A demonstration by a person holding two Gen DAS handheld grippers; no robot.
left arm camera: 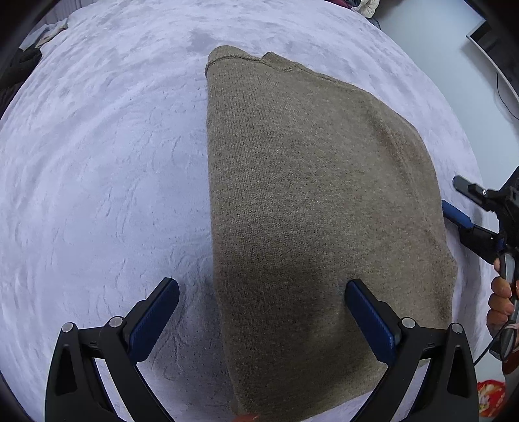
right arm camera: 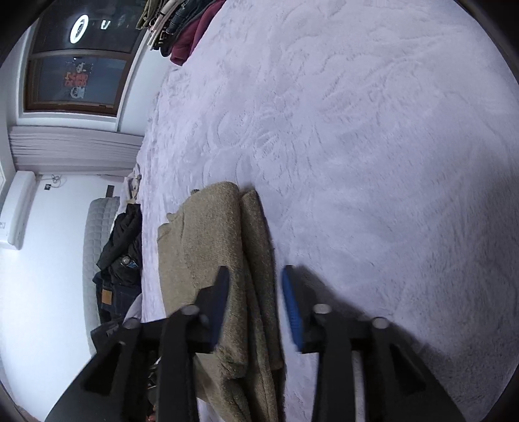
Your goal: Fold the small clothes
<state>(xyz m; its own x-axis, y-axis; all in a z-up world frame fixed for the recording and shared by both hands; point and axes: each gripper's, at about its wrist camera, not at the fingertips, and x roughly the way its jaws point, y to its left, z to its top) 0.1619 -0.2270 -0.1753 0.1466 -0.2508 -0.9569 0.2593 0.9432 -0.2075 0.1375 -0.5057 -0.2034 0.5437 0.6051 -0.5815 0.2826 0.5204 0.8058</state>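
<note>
A tan knit garment (left arm camera: 311, 211) lies folded in layers on a pale lilac plush bed cover (left arm camera: 97, 178). My left gripper (left arm camera: 261, 311) is open and hovers over the garment's near left edge, one finger over the cover and one over the knit. My right gripper (right arm camera: 256, 295) is open, its jaws on either side of the garment's (right arm camera: 220, 246) folded edge; whether they touch it I cannot tell. The right gripper also shows at the right edge of the left wrist view (left arm camera: 460, 203), beside the garment's right side.
A stack of folded clothes (right arm camera: 181, 29) sits at the far end of the bed. Dark jeans and a jacket (right arm camera: 120, 256) lie by the bed's edge, near a grey mattress and a white wall. A window (right arm camera: 78, 65) is behind.
</note>
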